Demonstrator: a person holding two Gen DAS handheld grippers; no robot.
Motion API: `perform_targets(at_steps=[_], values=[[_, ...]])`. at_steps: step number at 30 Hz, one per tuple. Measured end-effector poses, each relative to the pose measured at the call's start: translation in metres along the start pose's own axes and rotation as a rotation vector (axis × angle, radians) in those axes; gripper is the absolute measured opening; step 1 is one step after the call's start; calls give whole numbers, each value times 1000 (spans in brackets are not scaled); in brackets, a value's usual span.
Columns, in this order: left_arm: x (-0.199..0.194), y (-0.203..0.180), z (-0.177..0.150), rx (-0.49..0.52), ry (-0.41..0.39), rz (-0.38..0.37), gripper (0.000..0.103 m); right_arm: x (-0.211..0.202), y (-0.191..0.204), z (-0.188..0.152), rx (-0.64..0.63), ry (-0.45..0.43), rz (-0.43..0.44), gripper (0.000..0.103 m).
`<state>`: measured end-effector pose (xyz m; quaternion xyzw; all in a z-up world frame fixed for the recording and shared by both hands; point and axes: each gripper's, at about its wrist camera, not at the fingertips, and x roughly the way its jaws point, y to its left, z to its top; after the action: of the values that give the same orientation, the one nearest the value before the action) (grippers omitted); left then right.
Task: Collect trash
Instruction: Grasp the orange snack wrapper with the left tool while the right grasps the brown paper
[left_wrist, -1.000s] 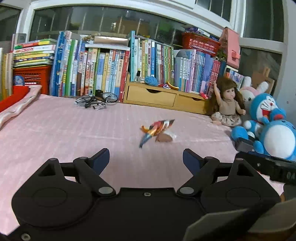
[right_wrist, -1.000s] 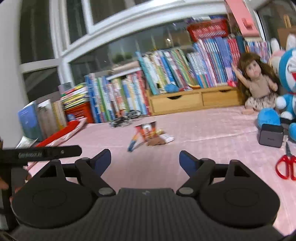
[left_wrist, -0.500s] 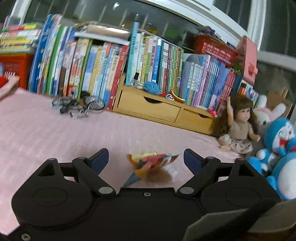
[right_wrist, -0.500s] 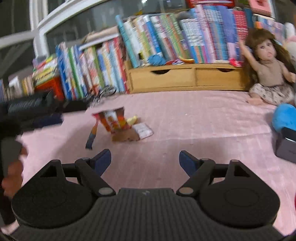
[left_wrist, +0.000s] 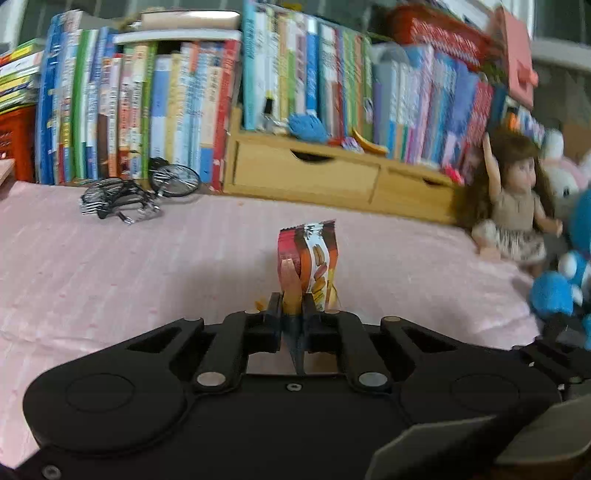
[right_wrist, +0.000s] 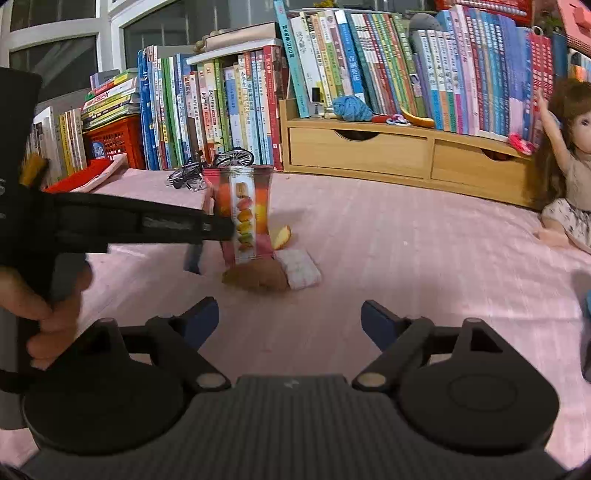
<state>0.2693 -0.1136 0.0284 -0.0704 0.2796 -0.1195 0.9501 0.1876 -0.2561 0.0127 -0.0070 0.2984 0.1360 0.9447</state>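
A colourful snack wrapper (left_wrist: 312, 258) stands upright in my left gripper (left_wrist: 291, 308), which is shut on its lower end over the pink bedspread (left_wrist: 110, 277). In the right wrist view the same wrapper (right_wrist: 243, 218) sits at the tip of the left gripper (right_wrist: 221, 229), which reaches in from the left. Under it lie a brown crumpled scrap (right_wrist: 255, 277), a small white packet (right_wrist: 301, 267), an orange peel-like bit (right_wrist: 280, 236) and a dark blue strip (right_wrist: 192, 254). My right gripper (right_wrist: 288, 319) hovers just in front of this pile, its jaws opening with nothing between them.
A wooden drawer box (left_wrist: 332, 177) and rows of books (left_wrist: 166, 110) line the back. A small toy bicycle (left_wrist: 140, 192) lies at the back left. A doll (left_wrist: 517, 210) and a blue plush toy (left_wrist: 569, 280) sit at the right. A hand (right_wrist: 40, 302) holds the left gripper.
Both grippers moved forward and down toward the trash pile. The left jaws closed on the snack wrapper, which now stands upright. The right gripper rolled level and stays open.
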Motion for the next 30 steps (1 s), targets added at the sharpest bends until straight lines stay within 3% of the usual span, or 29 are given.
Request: perform_targets(at_steps=[8,14,17,25,27,28,30], values=[[-24,39,12,-85,-55,22,8,42,4,17,-34,21,18,99],[-34,51,12,-91,-51,16,8,66,8,19,-50,75,17,97],[-37,55,10,-104,-49,10,8,63,12,16,-62,61,7,94],[-47,57,4,-99,-46,-4,8,42,18,15,-70,-27,-5,71],[-48,56,4,-95,-46,-2,8,46,23,16,-97,6,-15,48],[-49,55,4,-95,-44,-4,8,50,26,15,-117,23,-20,46],[-52,55,3,-95,-45,-7,8,51,29,16,-137,10,-38,59]])
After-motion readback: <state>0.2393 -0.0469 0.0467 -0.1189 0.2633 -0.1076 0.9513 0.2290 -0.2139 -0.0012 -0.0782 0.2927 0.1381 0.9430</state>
